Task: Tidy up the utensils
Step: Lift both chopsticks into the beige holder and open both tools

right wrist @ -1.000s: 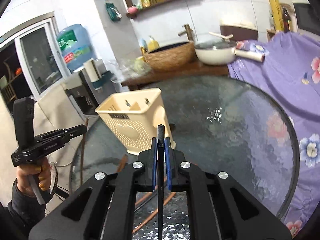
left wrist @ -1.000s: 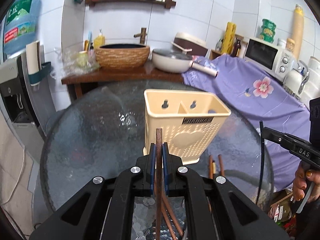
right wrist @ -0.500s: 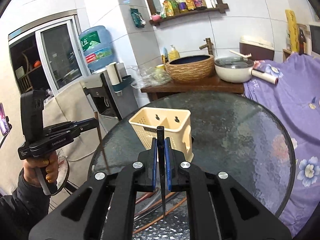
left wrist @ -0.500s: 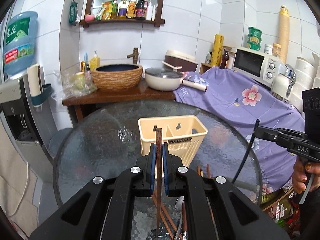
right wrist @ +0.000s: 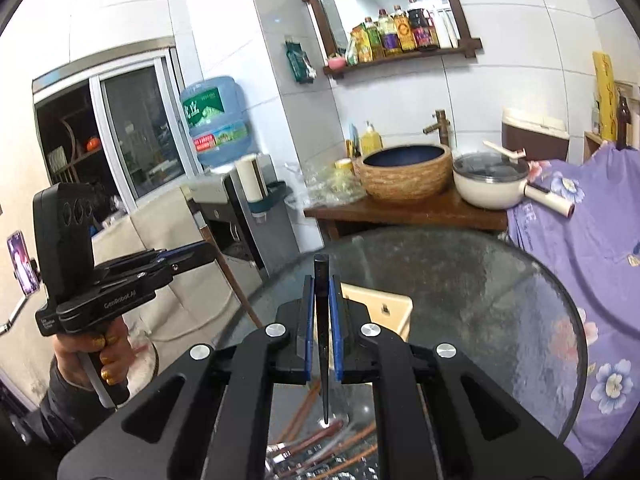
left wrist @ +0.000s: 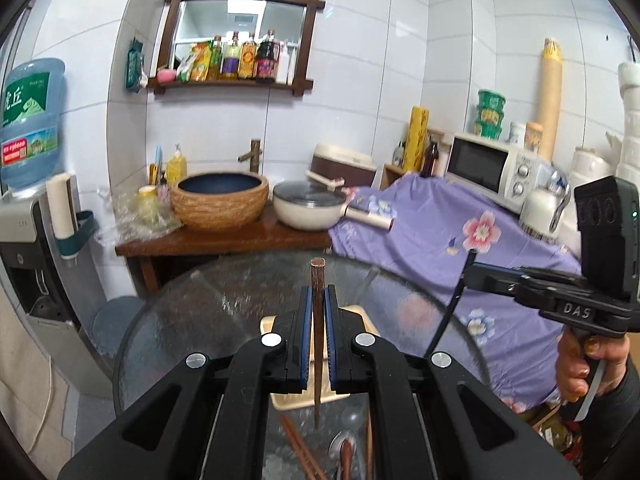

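Glass table rim lies clear beyond caddy.

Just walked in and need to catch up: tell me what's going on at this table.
A person holds a gripper in each hand above the round glass table. The left gripper is shut on a brown chopstick, the right gripper on a black chopstick, both hanging tip-down. The cream utensil holder stands below them, and more chopsticks and a spoon lie on the glass.

Left gripper clamped shut, right gripper likewise (both angled slightly downward), each hand-held by its grip
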Action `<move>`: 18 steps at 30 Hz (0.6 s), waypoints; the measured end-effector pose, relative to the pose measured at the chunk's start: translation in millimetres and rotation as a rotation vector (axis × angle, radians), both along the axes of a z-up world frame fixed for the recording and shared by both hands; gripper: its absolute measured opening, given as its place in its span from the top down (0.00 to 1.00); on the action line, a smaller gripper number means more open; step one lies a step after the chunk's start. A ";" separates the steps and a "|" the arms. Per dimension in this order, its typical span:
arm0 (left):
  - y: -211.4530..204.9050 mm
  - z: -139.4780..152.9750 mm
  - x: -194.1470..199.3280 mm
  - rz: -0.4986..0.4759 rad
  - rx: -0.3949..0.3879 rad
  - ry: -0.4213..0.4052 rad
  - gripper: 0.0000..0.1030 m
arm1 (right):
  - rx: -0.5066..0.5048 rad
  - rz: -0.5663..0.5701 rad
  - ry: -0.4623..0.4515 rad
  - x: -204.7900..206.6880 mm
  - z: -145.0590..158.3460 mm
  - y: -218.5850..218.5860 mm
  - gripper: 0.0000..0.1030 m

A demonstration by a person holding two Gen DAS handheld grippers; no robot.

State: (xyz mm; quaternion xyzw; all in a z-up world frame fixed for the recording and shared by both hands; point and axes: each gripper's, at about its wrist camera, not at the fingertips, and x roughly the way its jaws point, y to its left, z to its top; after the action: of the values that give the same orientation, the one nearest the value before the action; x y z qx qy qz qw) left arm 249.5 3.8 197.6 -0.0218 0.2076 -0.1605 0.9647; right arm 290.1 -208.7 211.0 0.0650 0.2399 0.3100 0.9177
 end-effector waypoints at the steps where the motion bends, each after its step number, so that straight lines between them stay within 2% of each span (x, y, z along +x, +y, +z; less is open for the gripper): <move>1: -0.4 10.7 1.9 0.005 -0.011 -0.014 0.94 | 0.009 -0.003 -0.006 2.9 7.7 0.5 0.92; 5: 0.4 42.1 8.4 0.035 -0.048 -0.066 0.94 | 0.024 -0.040 -0.065 10.8 36.2 2.9 0.92; 11: 1.3 63.3 26.0 0.081 -0.099 -0.111 0.94 | 0.027 -0.115 -0.165 19.5 62.0 6.5 0.92; 15: -4.4 57.1 37.5 0.127 -0.073 -0.139 0.94 | 0.018 -0.172 -0.191 32.1 60.3 9.6 0.92; 18: -7.6 35.6 53.1 0.143 -0.071 -0.106 0.94 | 0.018 -0.189 -0.169 44.0 44.7 13.2 0.92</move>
State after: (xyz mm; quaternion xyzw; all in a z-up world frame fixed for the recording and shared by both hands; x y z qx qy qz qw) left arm 302.6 -3.8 233.2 -0.0622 0.1482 -0.0995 0.9820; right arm 334.1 -195.6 255.7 0.0693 0.1515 0.2285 0.9592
